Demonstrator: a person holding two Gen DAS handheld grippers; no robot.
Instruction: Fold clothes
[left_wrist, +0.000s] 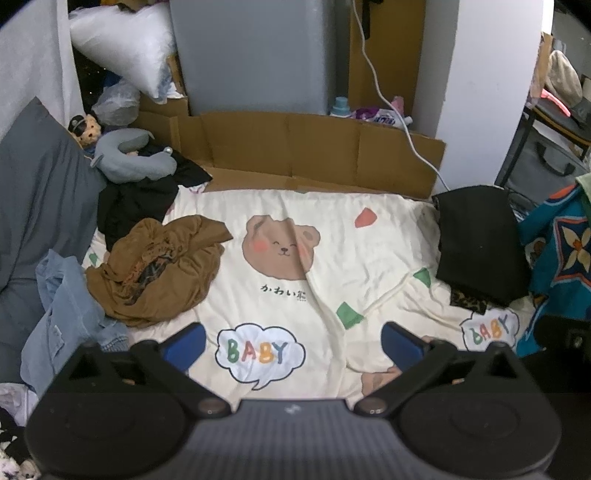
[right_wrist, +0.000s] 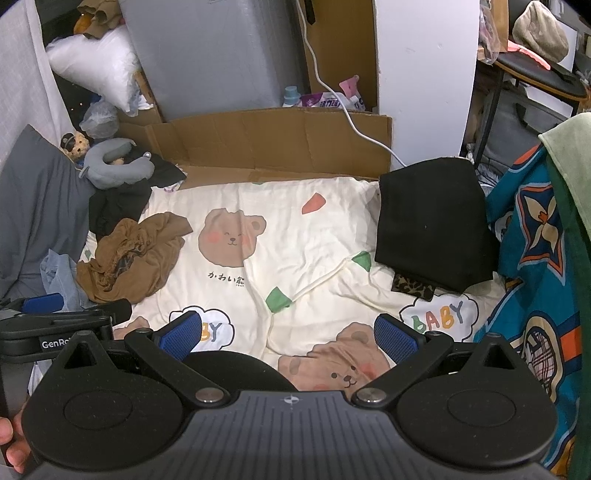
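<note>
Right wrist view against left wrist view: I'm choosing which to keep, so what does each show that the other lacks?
Only the right wrist view shows the left tongs from outside, and a pale green cloth. Only the left shows the denim garment almost whole. Both share the crumpled brown garment, the folded black stack and the bear blanket.

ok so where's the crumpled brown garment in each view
Left wrist: the crumpled brown garment lies left of centre on the cream bear-print blanket, ahead of the left gripper.
Right wrist: it lies at mid-left, smaller and further out, beyond the right gripper.
Shared landmark: the printed brown bear face just right of it.
</note>
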